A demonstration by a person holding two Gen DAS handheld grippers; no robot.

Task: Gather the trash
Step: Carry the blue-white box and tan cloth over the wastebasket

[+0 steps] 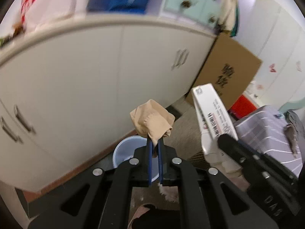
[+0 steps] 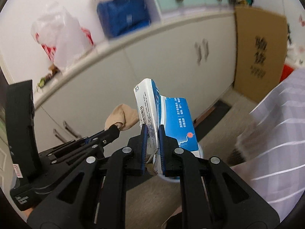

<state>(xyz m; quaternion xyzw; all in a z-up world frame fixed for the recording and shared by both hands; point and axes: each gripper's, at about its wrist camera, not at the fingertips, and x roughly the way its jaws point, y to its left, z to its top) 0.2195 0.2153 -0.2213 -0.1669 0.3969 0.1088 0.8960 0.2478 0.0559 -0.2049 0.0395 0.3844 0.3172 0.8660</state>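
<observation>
Above the pale blue bin (image 1: 124,150), our left gripper (image 1: 154,143) pinches a beige stocking (image 1: 152,123); beside it our right gripper (image 2: 152,133) clamps a blue-white carton (image 2: 171,122).

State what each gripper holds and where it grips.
Left gripper: tan stocking, pinched at its lower end. Right gripper: flattened blue-and-white box, clamped at its lower edge.

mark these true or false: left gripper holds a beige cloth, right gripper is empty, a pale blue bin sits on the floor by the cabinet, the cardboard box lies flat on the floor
1. The left gripper holds a beige cloth. True.
2. The right gripper is empty. False: it is shut on a blue and white carton.
3. A pale blue bin sits on the floor by the cabinet. True.
4. The cardboard box lies flat on the floor. False: it stands on edge, leaning beside the cabinet.
</observation>
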